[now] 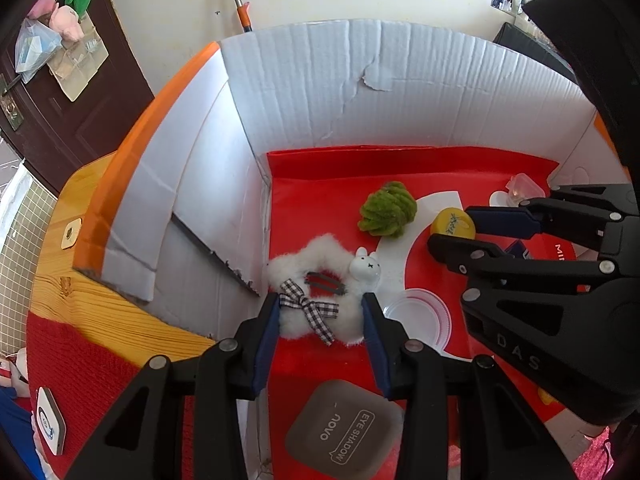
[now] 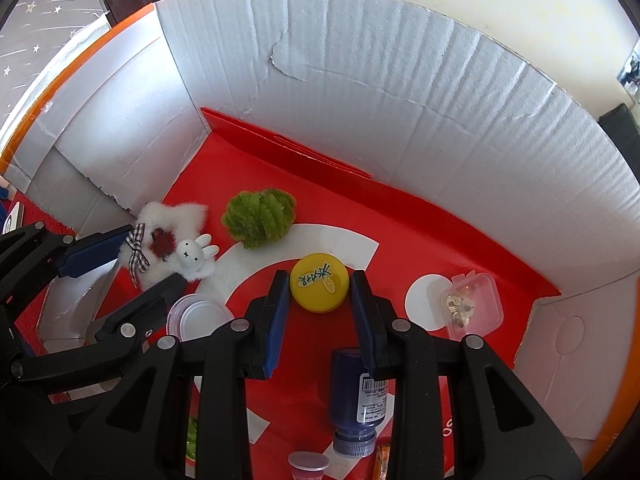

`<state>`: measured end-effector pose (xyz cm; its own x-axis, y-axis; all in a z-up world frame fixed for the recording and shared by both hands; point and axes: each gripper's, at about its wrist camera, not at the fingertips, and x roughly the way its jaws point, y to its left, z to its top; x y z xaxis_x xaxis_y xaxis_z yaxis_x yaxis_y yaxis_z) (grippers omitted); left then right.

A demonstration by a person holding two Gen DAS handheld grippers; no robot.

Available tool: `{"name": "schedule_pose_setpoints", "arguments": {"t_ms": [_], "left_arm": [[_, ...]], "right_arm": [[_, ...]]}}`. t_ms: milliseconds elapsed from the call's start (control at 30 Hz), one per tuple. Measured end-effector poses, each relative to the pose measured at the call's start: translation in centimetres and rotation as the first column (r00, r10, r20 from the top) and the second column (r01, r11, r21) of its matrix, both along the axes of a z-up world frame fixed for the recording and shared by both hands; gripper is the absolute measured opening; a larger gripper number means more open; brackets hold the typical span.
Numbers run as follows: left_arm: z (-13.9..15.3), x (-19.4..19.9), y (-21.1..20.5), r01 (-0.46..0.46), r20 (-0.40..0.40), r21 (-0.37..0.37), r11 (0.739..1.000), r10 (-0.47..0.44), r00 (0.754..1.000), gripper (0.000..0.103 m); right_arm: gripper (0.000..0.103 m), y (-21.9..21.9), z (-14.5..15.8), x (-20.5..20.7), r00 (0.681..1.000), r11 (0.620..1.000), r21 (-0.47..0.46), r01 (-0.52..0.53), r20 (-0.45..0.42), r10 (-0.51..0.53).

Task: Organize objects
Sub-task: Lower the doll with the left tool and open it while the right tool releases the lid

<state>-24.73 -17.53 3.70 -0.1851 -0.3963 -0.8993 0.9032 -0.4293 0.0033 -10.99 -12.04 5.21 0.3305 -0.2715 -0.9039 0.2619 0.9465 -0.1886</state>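
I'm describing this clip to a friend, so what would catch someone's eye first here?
The bright red liner on the floor of the white cardboard box stands out first. On it, the left gripper has its fingers on either side of a fluffy white hair clip with a checked bow. The right gripper brackets a round yellow tin, just in front of a green fuzzy ball.

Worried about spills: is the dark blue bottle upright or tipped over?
Tipped over. The blue bottle lies on its side on the box's red floor, cap toward the camera.
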Motion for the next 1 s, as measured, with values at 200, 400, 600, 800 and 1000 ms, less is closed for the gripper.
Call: {"name": "schedule_pose_setpoints", "arguments": {"t_ms": [200, 400, 600, 800, 1000], "left_arm": [[0.2, 0.7, -0.8, -0.003, -0.004, 0.004, 1.0, 0.003, 1.0, 0.043], [0.6, 1.4, -1.6, -0.005, -0.006, 0.004, 1.0, 0.005, 1.0, 0.044], [0.7, 1.2, -1.7, -0.003, -0.004, 0.001, 1.0, 0.003, 1.0, 0.047], [1.1, 1.4, -1.9, -0.011, -0.008, -0.001, 1.0, 0.011, 1.0, 0.047], [1.5, 1.4, -2.0, -0.016, -0.018, -0.002, 1.0, 0.016, 1.0, 0.049]], "right_arm": [[0.03, 1.1, -0.4, 0.8, 1.0, 1.0, 0.0, 0.0, -0.006, 0.0], [0.03, 1.2, -0.5, 1.1, 1.0, 1.0, 0.001, 0.0, -0.01, 0.0], [0.03, 1.2, -0.4, 1.2, 1.0, 1.0, 0.0, -0.002, -0.012, 0.002], [0.03, 0.6, -0.4, 2.1, 1.0, 1.0, 0.0, -0.008, -0.015, 0.008], [0.03, 0.8, -0.1, 2.3, 1.0, 1.0, -0.004, -0.009, -0.015, 0.009]]}}
